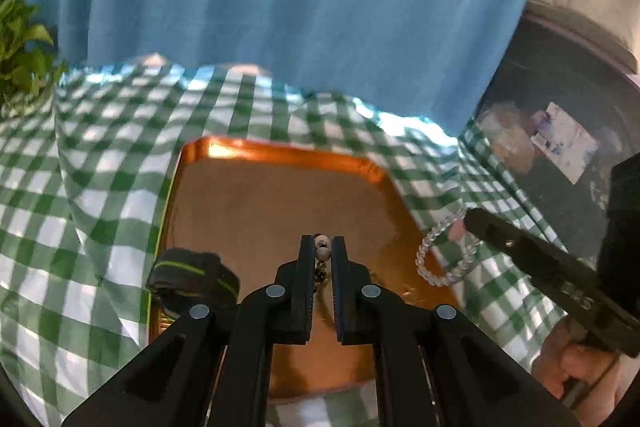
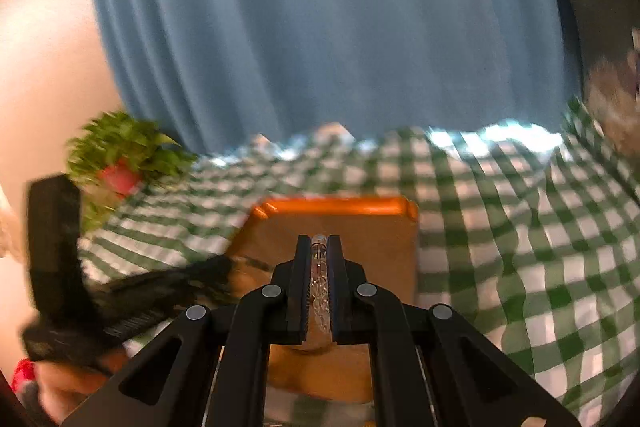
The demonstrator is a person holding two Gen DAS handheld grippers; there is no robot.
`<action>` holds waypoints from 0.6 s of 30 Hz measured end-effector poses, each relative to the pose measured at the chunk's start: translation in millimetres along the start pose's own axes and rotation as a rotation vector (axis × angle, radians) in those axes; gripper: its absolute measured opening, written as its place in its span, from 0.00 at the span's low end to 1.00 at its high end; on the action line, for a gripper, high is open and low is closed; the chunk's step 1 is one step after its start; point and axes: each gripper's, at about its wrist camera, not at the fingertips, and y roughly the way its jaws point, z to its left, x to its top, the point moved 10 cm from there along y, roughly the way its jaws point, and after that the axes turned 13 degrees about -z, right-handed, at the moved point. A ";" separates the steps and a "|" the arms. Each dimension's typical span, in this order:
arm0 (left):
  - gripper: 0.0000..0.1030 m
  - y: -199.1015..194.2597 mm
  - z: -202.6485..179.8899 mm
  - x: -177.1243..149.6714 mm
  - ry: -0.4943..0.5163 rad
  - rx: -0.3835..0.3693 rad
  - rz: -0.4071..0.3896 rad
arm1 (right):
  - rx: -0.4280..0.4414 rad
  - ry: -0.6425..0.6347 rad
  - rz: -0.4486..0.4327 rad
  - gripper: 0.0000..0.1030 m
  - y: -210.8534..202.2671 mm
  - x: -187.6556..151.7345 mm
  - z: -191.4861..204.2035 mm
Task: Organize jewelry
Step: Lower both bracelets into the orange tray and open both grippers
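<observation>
An orange tray [image 1: 280, 195] lies on a green checked cloth [image 1: 100, 187]. My left gripper [image 1: 322, 245] hovers over the tray, shut on a dark chain with pale beads [image 1: 323, 253] that hangs between its fingers. My right gripper [image 1: 472, 223] comes in from the right, shut on a clear bead bracelet [image 1: 430, 269] that dangles over the tray's right edge. In the right wrist view the same bracelet [image 2: 320, 291] sits pinched between the right gripper's [image 2: 320, 241] fingers above the tray [image 2: 372, 239]. The left gripper [image 2: 216, 269] is blurred at the left.
A black band with green stripes [image 1: 192, 275] rests on the tray's left rim. A leafy plant [image 2: 120, 147] in a red pot stands at the cloth's far left. A blue curtain [image 1: 300, 7] hangs behind. A hand [image 1: 576, 367] grips the right tool.
</observation>
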 end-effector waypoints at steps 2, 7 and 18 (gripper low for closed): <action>0.08 7.8 2.2 -7.0 -0.005 0.000 0.018 | 0.001 0.040 0.030 0.06 11.5 -8.4 -10.4; 0.08 16.2 -2.1 -6.3 0.028 -0.001 0.028 | 0.056 0.038 0.042 0.06 23.2 -6.8 -8.4; 0.08 44.0 27.7 -36.4 0.204 0.200 0.135 | -0.094 -0.078 0.201 0.06 46.0 -52.4 -25.6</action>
